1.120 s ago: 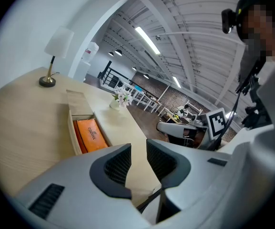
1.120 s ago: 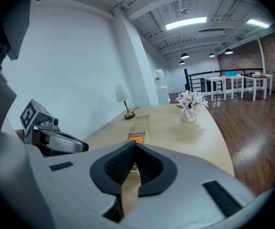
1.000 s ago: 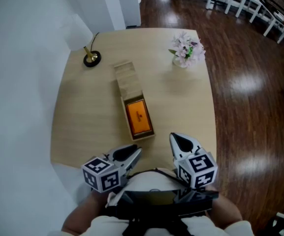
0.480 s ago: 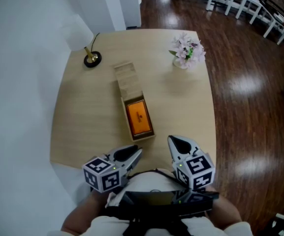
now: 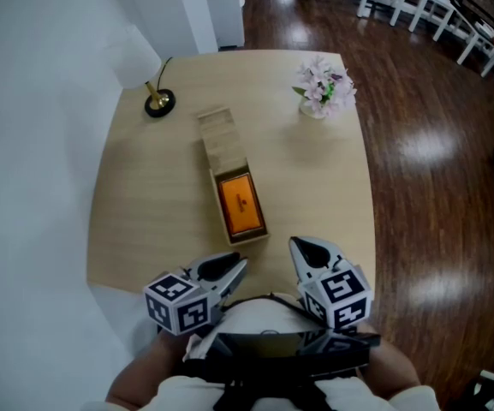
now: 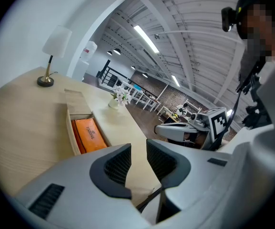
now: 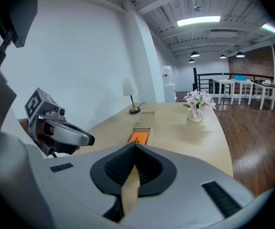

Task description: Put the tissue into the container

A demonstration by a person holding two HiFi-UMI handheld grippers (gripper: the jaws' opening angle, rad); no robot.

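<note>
**Both grippers at the near edge, tissue pack in the container**

I hold both grippers low over the near edge of the table [image 5: 144, 212], close to my body. My left gripper [image 5: 236, 265] has its fingers released, with a narrow gap between the ribbed pads and nothing in it. My right gripper [image 5: 301, 247] is just beside it, its fingers clenched tip to tip on nothing.

Ahead of the two tips, near the middle of the table, lies the long wooden container [image 5: 221, 144], set lengthwise away from me. Its far half is covered and its near half is open. The orange tissue pack [image 5: 241, 204] lies flat inside that open half.

Farther back, a brass-footed lamp [image 5: 159, 101] stands at the far left corner. A vase of pale pink flowers [image 5: 324, 88] stands at the far right. Dark wooden floor [image 5: 426, 187] lies beyond.
</note>
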